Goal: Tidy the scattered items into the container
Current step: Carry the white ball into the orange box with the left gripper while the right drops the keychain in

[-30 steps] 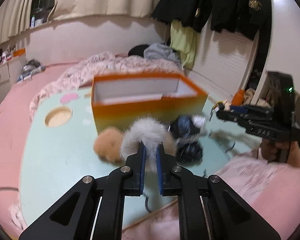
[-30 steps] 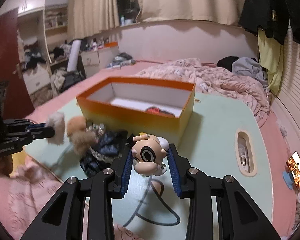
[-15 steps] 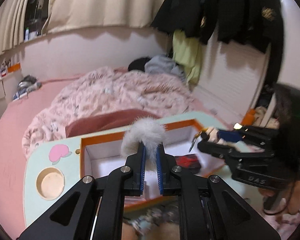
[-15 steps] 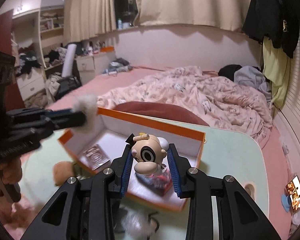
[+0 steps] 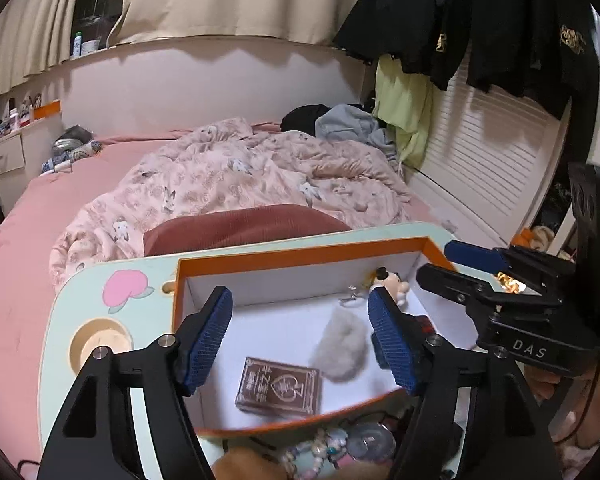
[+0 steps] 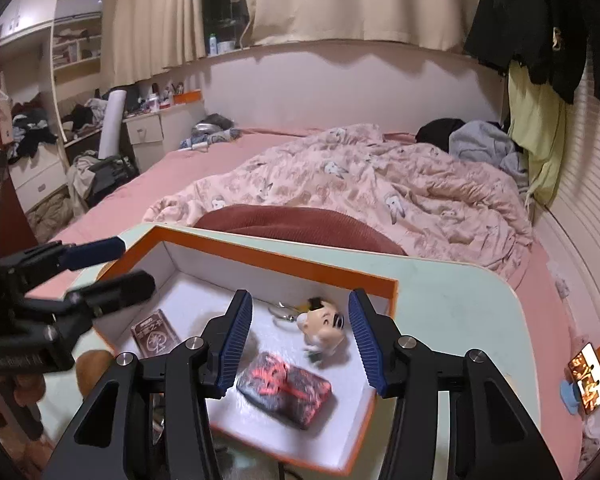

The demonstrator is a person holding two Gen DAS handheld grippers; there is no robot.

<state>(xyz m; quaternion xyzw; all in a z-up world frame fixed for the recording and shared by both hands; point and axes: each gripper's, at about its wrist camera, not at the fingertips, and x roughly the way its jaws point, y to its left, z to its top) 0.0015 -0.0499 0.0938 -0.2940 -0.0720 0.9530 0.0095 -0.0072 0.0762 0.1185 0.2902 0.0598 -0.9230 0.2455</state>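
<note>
Orange-rimmed box lies under both grippers' opening jaws (nothing between them), white floor partly bare.

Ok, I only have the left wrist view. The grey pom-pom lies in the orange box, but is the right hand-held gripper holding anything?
Observer: No. The right hand-held gripper has its jaws opening and the pads touch nothing. The big-headed figure is below them inside the orange box, blurred.
Operator: I see a bit of red near the box's right wall. What is it?
Observer: A dark packet with red print. It lies flat on the box floor, nearer the camera than the figure.
</note>
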